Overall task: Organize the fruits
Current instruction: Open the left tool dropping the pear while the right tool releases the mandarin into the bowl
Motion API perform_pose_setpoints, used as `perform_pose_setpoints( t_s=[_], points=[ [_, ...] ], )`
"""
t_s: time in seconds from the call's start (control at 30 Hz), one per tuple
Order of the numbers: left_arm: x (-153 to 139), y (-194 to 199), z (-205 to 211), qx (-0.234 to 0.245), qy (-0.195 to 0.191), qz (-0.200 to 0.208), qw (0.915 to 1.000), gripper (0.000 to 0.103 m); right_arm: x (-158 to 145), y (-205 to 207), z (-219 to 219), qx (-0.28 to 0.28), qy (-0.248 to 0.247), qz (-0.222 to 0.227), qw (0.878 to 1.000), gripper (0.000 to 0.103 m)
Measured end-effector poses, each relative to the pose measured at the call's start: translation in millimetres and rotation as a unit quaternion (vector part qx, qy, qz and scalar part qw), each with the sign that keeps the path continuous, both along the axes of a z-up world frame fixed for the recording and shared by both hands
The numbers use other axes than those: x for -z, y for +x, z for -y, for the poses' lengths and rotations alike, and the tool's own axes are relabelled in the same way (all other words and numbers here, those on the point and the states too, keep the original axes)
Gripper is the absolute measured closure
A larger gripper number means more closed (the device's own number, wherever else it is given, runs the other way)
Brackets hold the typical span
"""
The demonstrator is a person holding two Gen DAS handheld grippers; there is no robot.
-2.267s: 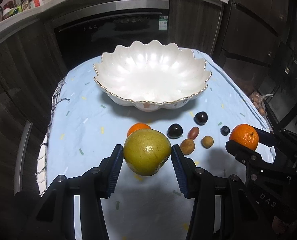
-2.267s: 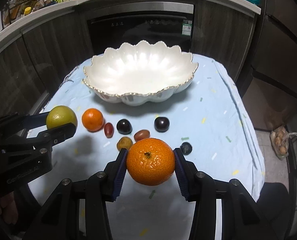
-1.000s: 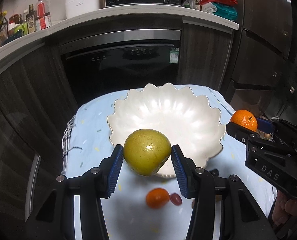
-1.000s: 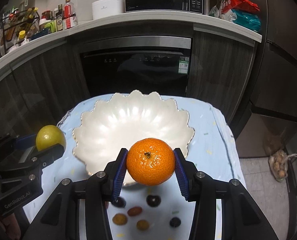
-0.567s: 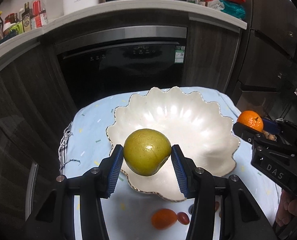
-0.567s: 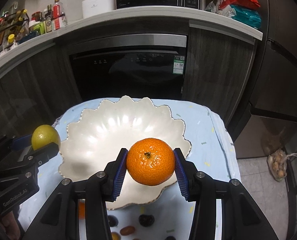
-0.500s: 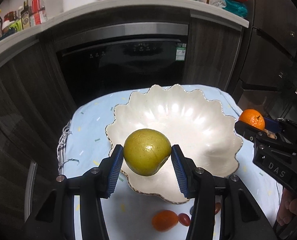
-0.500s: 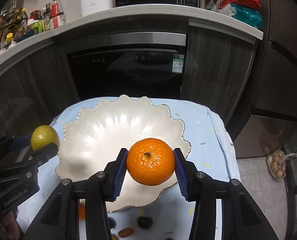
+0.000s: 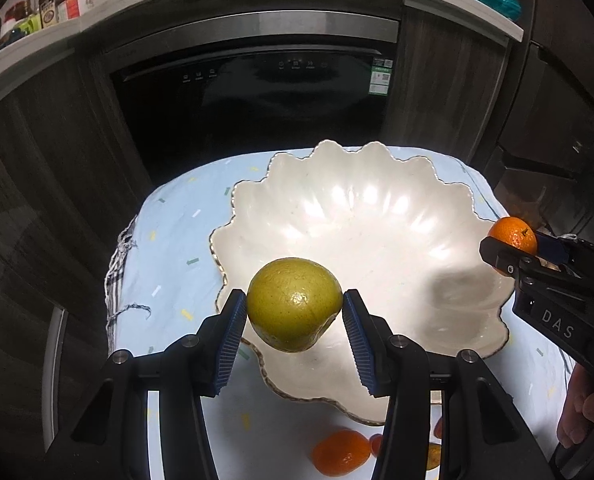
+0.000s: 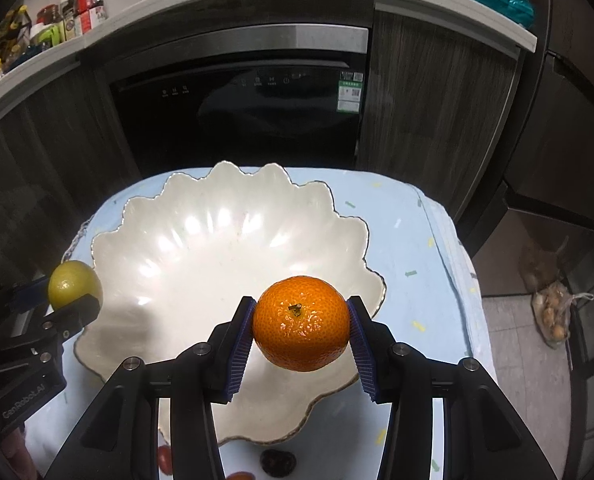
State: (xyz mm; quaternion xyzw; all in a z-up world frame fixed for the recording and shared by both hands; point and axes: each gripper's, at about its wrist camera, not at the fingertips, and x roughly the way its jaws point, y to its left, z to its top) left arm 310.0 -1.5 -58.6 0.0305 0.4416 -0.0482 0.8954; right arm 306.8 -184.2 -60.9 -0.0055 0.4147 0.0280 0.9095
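Observation:
My left gripper (image 9: pixel 295 312) is shut on a yellow-green pear (image 9: pixel 295 304) and holds it above the near left rim of the white scalloped bowl (image 9: pixel 377 216). My right gripper (image 10: pixel 301 334) is shut on an orange tangerine (image 10: pixel 301 334) above the bowl's near right rim (image 10: pixel 201 248). Each gripper shows in the other's view: the right with its tangerine (image 9: pixel 513 234), the left with its pear (image 10: pixel 74 290). The bowl is empty.
The bowl stands on a light blue cloth (image 9: pixel 177 240) over a small table. A second tangerine (image 9: pixel 339 456) and small dark fruits (image 10: pixel 277 462) lie on the cloth in front of the bowl. Dark cabinets and an oven (image 9: pixel 257 100) stand behind.
Both grippers have moved forward and lower with their fruits, from the cloth in front of the bowl to over its near rim. Both stay shut.

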Motion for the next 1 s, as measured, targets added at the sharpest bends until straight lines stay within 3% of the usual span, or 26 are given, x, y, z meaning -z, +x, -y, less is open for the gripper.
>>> perform_pose_setpoints(
  t_s=[0.03, 0.1, 0.17, 0.2, 0.23, 0.27, 0.37, 0.63, 1.0],
  points=[
    [0, 1, 0, -0.002, 0.001, -0.001, 1.0000, 0.054, 0, 1, 0, 0.001, 0.001, -0.002, 1.000, 0.056],
    [0, 1, -2, -0.005, -0.004, -0.002, 1.0000, 0.043, 0, 2, 1, 0.005, 0.002, -0.003, 1.000, 0.055],
    [-7, -3, -3, -0.016, 0.007, 0.022, 0.9996, 0.021, 0, 4, 2, 0.009, -0.001, -0.006, 1.000, 0.054],
    [-10, -3, -3, -0.017, 0.009, 0.029, 0.9994, 0.017, 0, 6, 2, 0.014, -0.006, -0.009, 1.000, 0.053],
    [-14, -4, -3, -0.014, 0.009, 0.035, 0.9992, 0.015, -1, 5, 3, 0.019, -0.007, -0.008, 1.000, 0.044],
    [-16, -3, -3, -0.013, 0.010, 0.037, 0.9992, 0.015, -5, 4, 5, 0.022, -0.004, 0.000, 1.000, 0.033],
    [-25, -2, -3, -0.016, 0.012, 0.045, 0.9988, 0.011, -17, 0, 7, 0.036, -0.011, 0.027, 0.999, 0.021],
    [-43, -6, -2, -0.023, 0.022, 0.074, 0.9968, 0.002, -34, 2, 16, 0.057, -0.005, 0.042, 0.997, 0.020],
    [-54, -23, 2, -0.027, 0.028, 0.084, 0.9957, 0.002, -46, -13, 21, 0.060, 0.001, 0.060, 0.996, 0.020]
  ],
)
